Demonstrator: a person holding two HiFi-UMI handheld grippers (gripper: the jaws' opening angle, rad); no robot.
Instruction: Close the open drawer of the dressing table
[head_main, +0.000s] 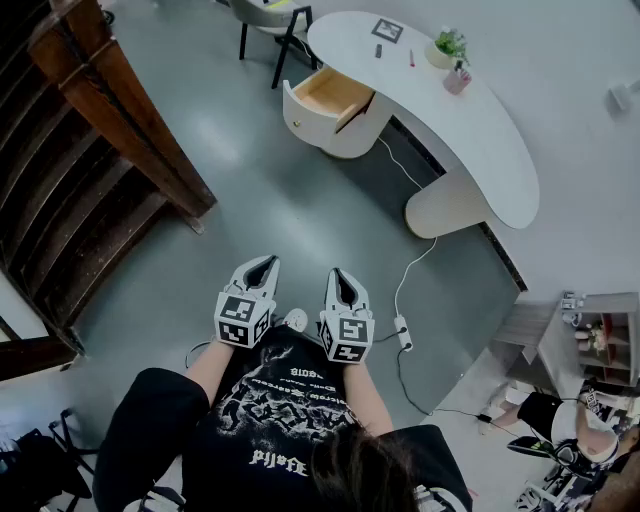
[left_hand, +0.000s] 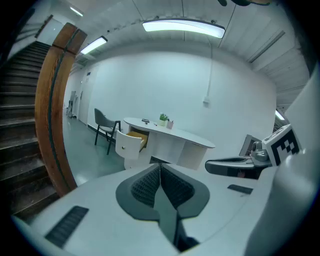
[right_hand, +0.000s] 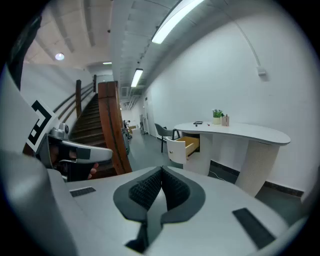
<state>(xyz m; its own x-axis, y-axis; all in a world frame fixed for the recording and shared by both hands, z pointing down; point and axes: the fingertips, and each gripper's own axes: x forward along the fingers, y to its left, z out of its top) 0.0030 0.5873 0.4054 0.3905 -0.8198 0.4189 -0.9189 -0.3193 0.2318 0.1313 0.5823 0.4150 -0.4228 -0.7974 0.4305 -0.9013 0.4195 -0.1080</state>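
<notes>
Pale wood lines the far open drawer (head_main: 330, 92); left gripper (head_main: 266, 262) and right gripper (head_main: 337, 273), jaws pressed together, should approach and push its seemingly rounded front squarely.

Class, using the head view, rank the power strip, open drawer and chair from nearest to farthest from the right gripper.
1. Power strip, on the floor just right of the right gripper.
2. Drawer, farther up, centre.
3. Chair, beyond it, top edge.
</notes>
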